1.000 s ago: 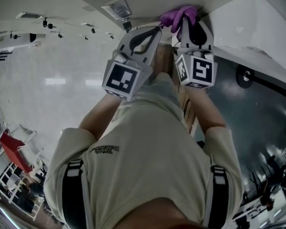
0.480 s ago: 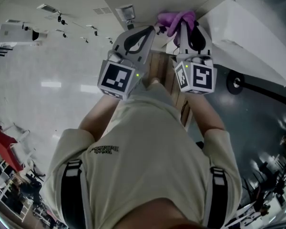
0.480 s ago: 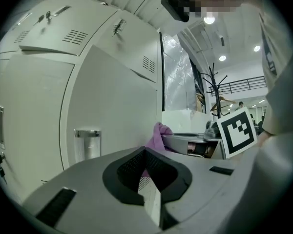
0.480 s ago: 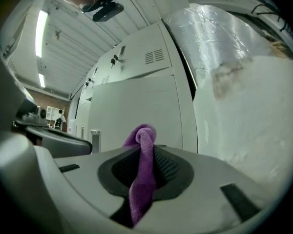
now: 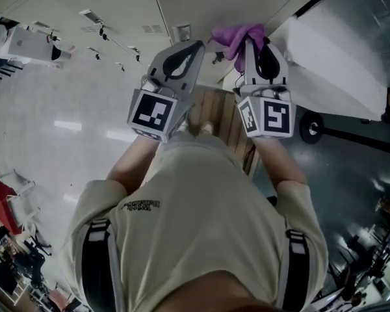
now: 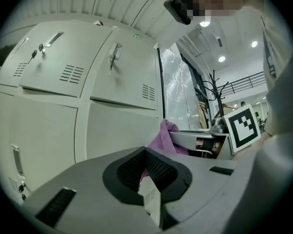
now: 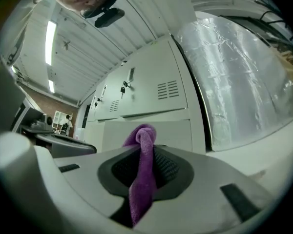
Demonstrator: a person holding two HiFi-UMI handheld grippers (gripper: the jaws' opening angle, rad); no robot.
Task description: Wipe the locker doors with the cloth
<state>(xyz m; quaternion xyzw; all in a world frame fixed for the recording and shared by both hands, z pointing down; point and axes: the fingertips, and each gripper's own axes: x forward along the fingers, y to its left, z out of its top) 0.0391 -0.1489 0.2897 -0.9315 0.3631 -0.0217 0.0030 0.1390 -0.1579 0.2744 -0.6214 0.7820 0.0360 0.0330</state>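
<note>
My right hand-held gripper [image 7: 145, 152] pinches the fuzzy purple cloth [image 7: 141, 182]; my left hand-held gripper [image 6: 145, 152] is closed and empty, facing vented metal locker doors [image 6: 112, 77].

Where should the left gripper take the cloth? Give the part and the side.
Take the loose bunch of the cloth that sticks out past the right gripper's fingers, coming in from the left. That end hangs free, while the rest is pinched.

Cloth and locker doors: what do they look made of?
Cloth: purple, soft fuzzy pile, likely microfibre or terry; it droops limply from the shut jaws of the right gripper. Locker doors: pale grey painted sheet metal by the look, smooth satin finish, with punched vent slots and crisp folded edges.
</note>
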